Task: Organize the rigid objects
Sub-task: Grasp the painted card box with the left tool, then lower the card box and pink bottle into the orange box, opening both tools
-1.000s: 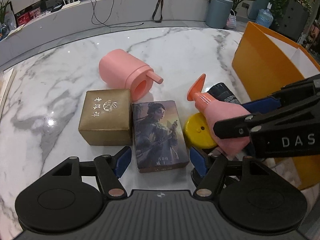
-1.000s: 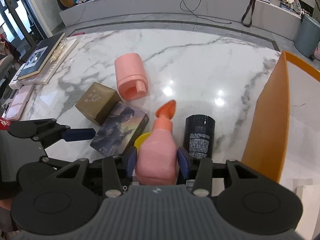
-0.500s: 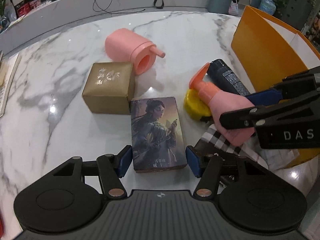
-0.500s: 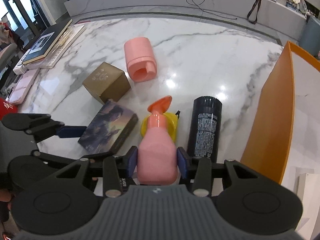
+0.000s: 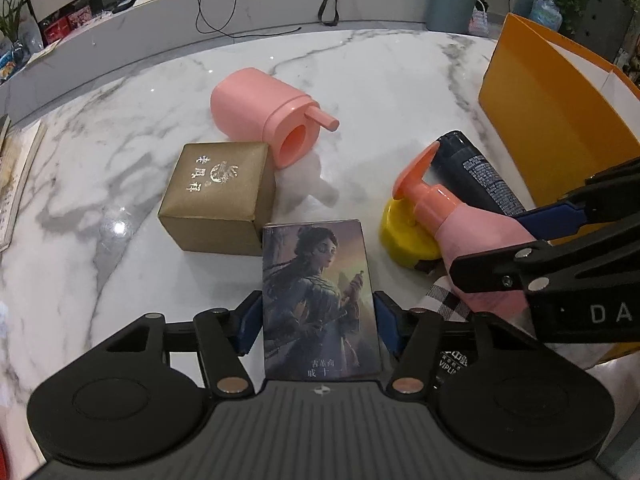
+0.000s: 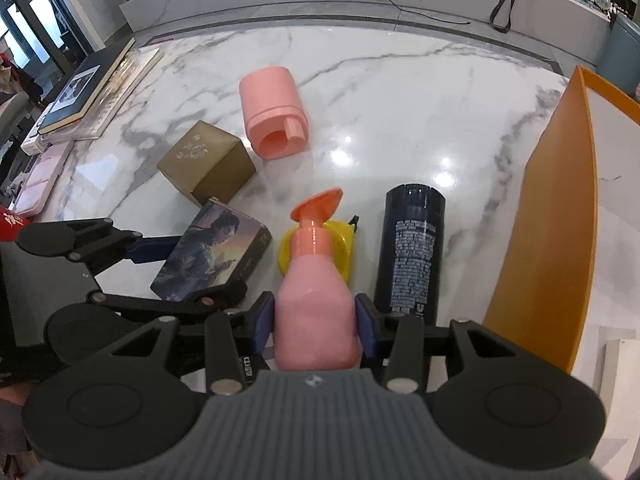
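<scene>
My left gripper [image 5: 318, 316] is shut on a picture box with a painted figure [image 5: 318, 288], its pads on both long sides; the box also shows in the right wrist view [image 6: 212, 254]. My right gripper [image 6: 315, 320] is shut on a pink pump bottle [image 6: 314, 304] with an orange nozzle, seen at the right of the left wrist view [image 5: 472, 232]. A yellow disc [image 6: 340, 244] lies under the nozzle. A dark cylinder can [image 6: 412, 248] lies to its right. A gold box [image 5: 220, 196] and a pink cylinder container [image 5: 264, 116] lie farther out.
An orange bin [image 6: 560, 220] with white inside stands at the right edge of the marble table [image 5: 380, 68]. Books and flat cases [image 6: 80, 92] lie at the far left. A checked cloth [image 5: 444, 300] lies under the bottle.
The left gripper has moved forward and closed on the picture box, which was in front of its open fingers. The right gripper has kept its hold on the pump bottle.
</scene>
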Tool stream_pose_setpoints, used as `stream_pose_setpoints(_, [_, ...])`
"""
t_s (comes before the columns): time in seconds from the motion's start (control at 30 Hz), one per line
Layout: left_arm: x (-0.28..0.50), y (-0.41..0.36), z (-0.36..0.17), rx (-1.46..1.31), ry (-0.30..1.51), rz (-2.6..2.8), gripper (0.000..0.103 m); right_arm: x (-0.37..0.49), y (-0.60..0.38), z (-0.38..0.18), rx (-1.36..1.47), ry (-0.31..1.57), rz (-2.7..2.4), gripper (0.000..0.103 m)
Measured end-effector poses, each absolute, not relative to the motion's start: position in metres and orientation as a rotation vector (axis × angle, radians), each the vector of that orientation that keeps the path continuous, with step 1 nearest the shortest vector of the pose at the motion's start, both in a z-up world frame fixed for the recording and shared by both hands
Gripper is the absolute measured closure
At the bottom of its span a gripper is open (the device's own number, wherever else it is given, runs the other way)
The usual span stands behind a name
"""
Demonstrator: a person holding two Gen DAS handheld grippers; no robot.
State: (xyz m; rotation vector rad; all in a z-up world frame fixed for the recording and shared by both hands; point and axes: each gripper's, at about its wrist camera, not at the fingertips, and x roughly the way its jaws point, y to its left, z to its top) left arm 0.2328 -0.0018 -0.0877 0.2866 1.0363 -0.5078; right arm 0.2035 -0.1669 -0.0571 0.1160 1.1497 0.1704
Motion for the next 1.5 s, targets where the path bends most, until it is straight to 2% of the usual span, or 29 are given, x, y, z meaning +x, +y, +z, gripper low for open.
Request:
stream_pose_setpoints(0.33, [0.216, 0.003, -0.060, 0.276, 0.983, -0.487, 0.038, 0.185, -0.168, -0.038, 0.129, 1.086, 0.193, 0.061])
stream_pose_setpoints(0.63, [0.189, -0.005, 0.005, 0.247, 0.865, -0.503, 0.038, 0.152, -0.187, 0.014, 0.156, 0.950, 0.189, 0.061])
stream_pose_setpoints(0.93, [0.156, -0.058, 0.059, 0.271, 0.752, -0.617, 0.038, 0.111, -0.248, 0.059, 0.214, 0.842, 0.102, 0.061])
stream_pose_setpoints(1.2, [0.131, -0.132, 0.063, 0.372, 0.706, -0.780, 0.038, 0.080, -0.317, 0.055, 0.278, 0.837, -0.025, 0.061])
stream_pose_setpoints(1.5, [0.137, -0.199, 0.032, 0.536, 0.756, -0.866, 0.038, 0.069, -0.370, 0.013, 0.366, 0.902, -0.104, 0.061])
